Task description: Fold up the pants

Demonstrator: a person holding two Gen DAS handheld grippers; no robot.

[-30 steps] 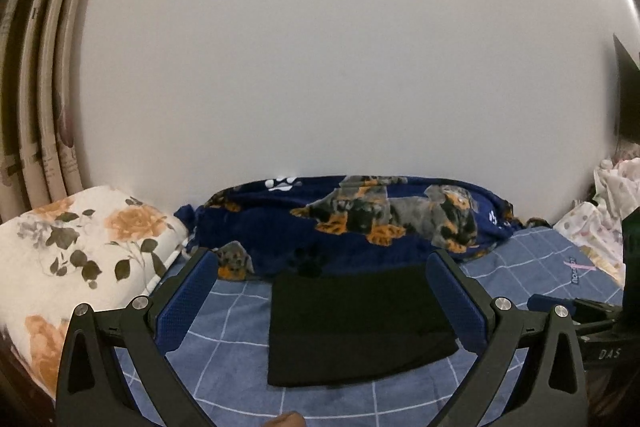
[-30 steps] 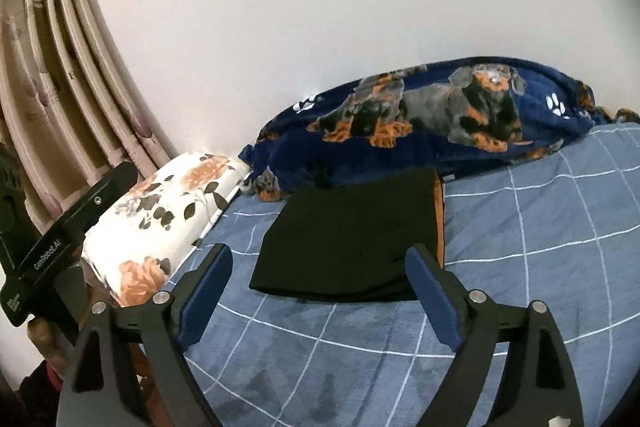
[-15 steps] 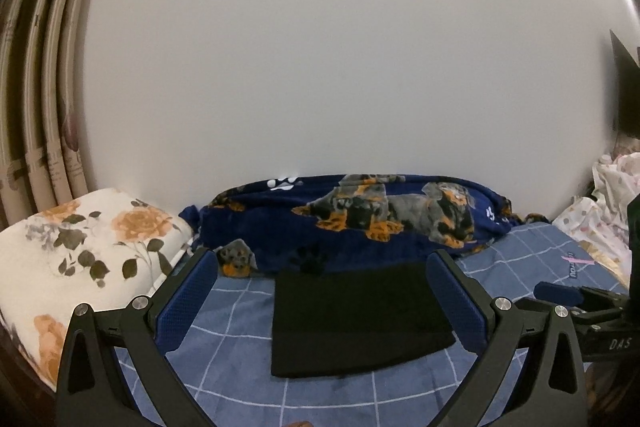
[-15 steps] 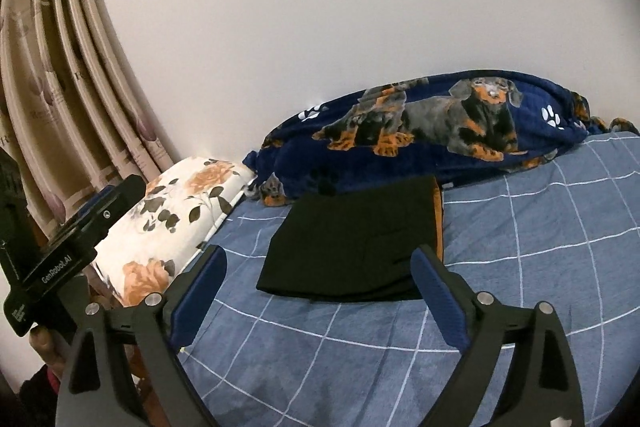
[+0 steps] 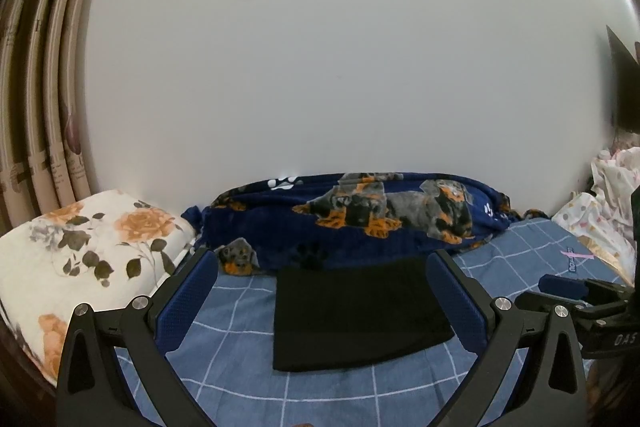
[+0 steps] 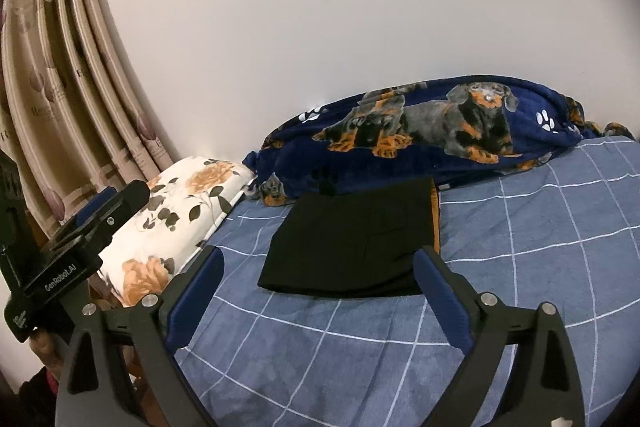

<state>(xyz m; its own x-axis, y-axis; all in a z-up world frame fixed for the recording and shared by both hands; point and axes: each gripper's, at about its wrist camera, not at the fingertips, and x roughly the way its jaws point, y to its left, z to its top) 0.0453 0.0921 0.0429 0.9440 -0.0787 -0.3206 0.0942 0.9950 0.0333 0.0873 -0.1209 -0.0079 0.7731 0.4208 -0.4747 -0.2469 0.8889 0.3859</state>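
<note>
A floral pillow (image 5: 80,251) lies left of the folded black pants (image 5: 356,311), which rest flat on the blue checked bedsheet (image 6: 540,267) just before the dachshund blanket (image 5: 384,215). The left gripper (image 5: 320,267) gapes wide, empty; the right gripper (image 6: 320,259), jaws just widening, holds nothing.

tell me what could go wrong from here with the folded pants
1. The pants lie folded right against the dog blanket; a careless pinch at the far edge might snag the blanket too.
2. Both grippers, left and right, are open and empty; the right's jaws have just been opening. Dragging a finger across the near edge could undo the fold.
</note>
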